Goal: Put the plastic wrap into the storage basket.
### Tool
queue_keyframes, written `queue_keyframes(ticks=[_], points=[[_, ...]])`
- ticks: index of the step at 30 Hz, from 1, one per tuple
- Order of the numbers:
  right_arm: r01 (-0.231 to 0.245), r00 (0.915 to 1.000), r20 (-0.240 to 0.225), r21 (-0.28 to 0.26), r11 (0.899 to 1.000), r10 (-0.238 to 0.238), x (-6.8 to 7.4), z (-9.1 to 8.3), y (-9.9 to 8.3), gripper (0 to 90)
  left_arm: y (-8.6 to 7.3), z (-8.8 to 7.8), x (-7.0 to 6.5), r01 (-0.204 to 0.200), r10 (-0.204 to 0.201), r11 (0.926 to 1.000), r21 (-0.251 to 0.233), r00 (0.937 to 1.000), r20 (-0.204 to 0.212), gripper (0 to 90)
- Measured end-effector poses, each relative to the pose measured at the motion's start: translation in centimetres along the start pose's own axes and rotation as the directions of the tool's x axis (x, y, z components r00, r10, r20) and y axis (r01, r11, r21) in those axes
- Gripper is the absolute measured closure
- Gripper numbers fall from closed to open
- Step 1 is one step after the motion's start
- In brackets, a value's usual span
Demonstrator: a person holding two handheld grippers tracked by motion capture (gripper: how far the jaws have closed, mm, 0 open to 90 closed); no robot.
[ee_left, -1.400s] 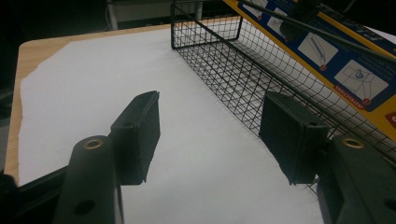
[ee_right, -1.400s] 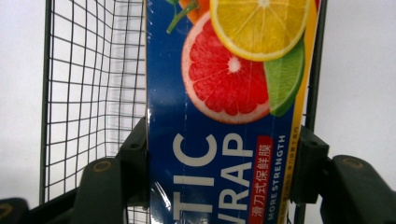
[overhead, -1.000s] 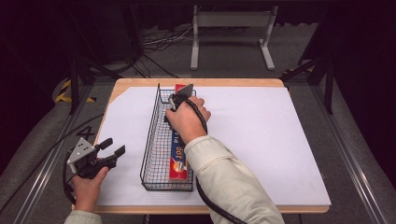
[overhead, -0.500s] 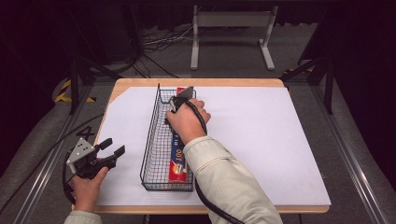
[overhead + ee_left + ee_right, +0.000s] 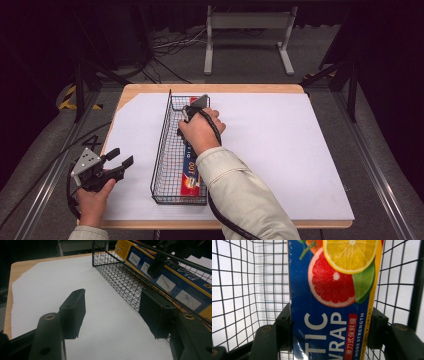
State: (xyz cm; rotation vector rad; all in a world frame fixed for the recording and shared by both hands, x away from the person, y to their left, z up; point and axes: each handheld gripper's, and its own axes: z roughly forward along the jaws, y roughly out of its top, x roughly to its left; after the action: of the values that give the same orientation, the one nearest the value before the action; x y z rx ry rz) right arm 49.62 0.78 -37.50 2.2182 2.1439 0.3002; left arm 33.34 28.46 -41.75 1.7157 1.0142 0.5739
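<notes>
nearest the person, the left gripper [image 5: 116, 164] hovers off the near left edge of the white sheet [image 5: 280, 150], its jaws spread apart with nothing between them; in the left gripper view they frame bare paper just beside the wire basket [image 5: 117, 277]. a little farther in, the long black wire basket [image 5: 161, 165] lies lengthways on the sheet, and the one thing in it is a box of plastic wrap [image 5: 190, 175], lying along the basket floor with its near end by the basket's near wall. above its far half, the right gripper [image 5: 186, 116] reaches down into the basket, and in the right gripper view its two black jaws sit on either long side of the box of plastic wrap [image 5: 329, 302], clamped against the cardboard, citrus slices printed on the face ahead. the step in hand looks like the grasp of the box inside the basket, either for lifting it out or just after setting it in; which, i cannot tell. if it is a lift, the next move calls for a straight rise that keeps the long box level and clear of the wire walls, since a tilted end could snag the mesh. beyond the basket the sheet runs bare to the far wooden table edge [image 5: 235, 88].
</notes>
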Motion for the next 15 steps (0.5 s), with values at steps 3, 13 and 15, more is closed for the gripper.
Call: queue_keyframes(ticks=[3, 13, 15], points=[[-0.003, 1.0000, -0.003, 0.001, 1.000, 0.003, 0.1, 0.2, -0.1, 39.8, 0.0, 0.0, 0.0, 0.000, 0.000, 1.0000, 0.001, 1.0000, 0.000, 38.5], [0.024, 0.9987, -0.044, -0.040, 0.999, -0.025, 0.4, -0.5, -0.1, 31.2, 0.0, 0.1, 0.0, -0.001, 0.001, 1.0000, 0.004, 1.0000, 0.002, 38.4], [0.025, 0.9985, -0.047, -0.044, 0.999, -0.027, 0.4, -0.6, -0.1, 31.0, 0.0, 0.1, 0.0, -0.001, 0.001, 1.0000, 0.004, 1.0000, 0.002, 38.4]])
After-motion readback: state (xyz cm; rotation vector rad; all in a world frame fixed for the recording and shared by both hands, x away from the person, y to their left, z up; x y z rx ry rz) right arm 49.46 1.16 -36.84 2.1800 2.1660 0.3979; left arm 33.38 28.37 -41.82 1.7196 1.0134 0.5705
